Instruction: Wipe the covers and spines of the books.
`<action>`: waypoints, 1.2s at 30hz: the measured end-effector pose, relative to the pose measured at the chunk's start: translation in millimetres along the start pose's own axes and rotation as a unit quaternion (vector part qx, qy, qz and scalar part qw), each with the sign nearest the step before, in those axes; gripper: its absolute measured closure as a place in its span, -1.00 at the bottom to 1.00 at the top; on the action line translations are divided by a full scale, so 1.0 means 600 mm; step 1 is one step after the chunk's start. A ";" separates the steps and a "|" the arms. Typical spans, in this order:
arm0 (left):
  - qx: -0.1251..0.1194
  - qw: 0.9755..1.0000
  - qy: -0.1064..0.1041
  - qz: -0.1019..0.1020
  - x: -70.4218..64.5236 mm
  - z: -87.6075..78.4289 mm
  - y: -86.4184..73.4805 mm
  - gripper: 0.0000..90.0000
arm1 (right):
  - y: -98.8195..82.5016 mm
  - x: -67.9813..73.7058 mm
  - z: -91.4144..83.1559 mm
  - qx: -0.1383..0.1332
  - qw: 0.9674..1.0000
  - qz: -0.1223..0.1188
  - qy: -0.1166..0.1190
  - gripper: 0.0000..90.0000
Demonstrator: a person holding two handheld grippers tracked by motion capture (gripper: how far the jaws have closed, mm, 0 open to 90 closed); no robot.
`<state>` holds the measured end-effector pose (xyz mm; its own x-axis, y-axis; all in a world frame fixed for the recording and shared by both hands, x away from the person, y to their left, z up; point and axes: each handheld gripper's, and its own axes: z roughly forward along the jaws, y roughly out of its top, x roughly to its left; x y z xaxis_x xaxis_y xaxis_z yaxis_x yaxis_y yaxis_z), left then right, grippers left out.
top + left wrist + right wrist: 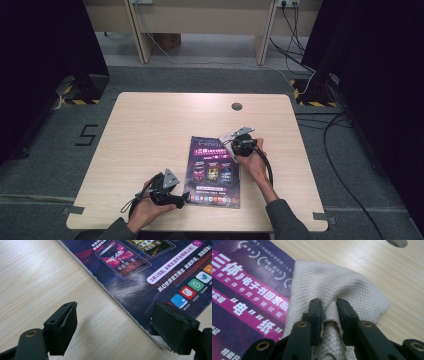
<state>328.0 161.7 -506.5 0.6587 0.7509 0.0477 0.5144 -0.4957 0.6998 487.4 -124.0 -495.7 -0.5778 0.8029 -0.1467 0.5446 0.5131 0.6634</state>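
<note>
Right claw (328, 312) pinches cream cloth (352, 290) at magazine (214, 170) top corner | left claw (113, 325) wide, straddling bottom corner | wiping barely begun

High view: above the near side, facing forward and down, far off.
Gripper views: very close, low along each gripper's own jaws.
Shared: magazine (214, 171) on table (150, 125).

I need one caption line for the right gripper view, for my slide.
Right gripper pinches a fold of white cloth lying partly on the purple magazine.
</note>
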 end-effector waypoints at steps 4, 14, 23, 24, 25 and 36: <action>-0.005 1.000 -0.001 -0.004 0.000 0.000 -0.003 -0.55 | 0.007 0.010 0.005 -0.002 1.000 -0.006 0.009 0.65; -0.004 1.000 -0.003 -0.003 0.001 0.000 -0.002 -0.55 | 0.026 0.101 0.004 -0.009 0.995 -0.067 0.078 0.65; -0.005 1.000 -0.006 -0.003 0.002 0.000 -0.003 -0.55 | 0.024 0.093 0.001 -0.001 0.996 -0.068 0.055 0.63; -0.005 1.000 -0.006 -0.003 0.003 0.000 -0.003 -0.55 | 0.021 0.081 0.000 0.002 0.997 -0.066 0.043 0.63; -0.005 1.000 -0.006 -0.004 0.003 0.000 -0.003 -0.55 | 0.017 0.069 -0.001 0.003 0.998 -0.058 0.034 0.63; -0.007 1.000 -0.001 0.005 -0.002 -0.001 -0.003 -0.51 | 0.003 0.029 -0.005 0.003 1.000 -0.010 0.025 0.65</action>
<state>326.2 162.0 -507.1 0.6651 0.7449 0.0524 0.5001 -0.4965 0.7095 476.8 -110.0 -494.9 -0.6187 0.7758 -0.1236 0.5354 0.5315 0.6564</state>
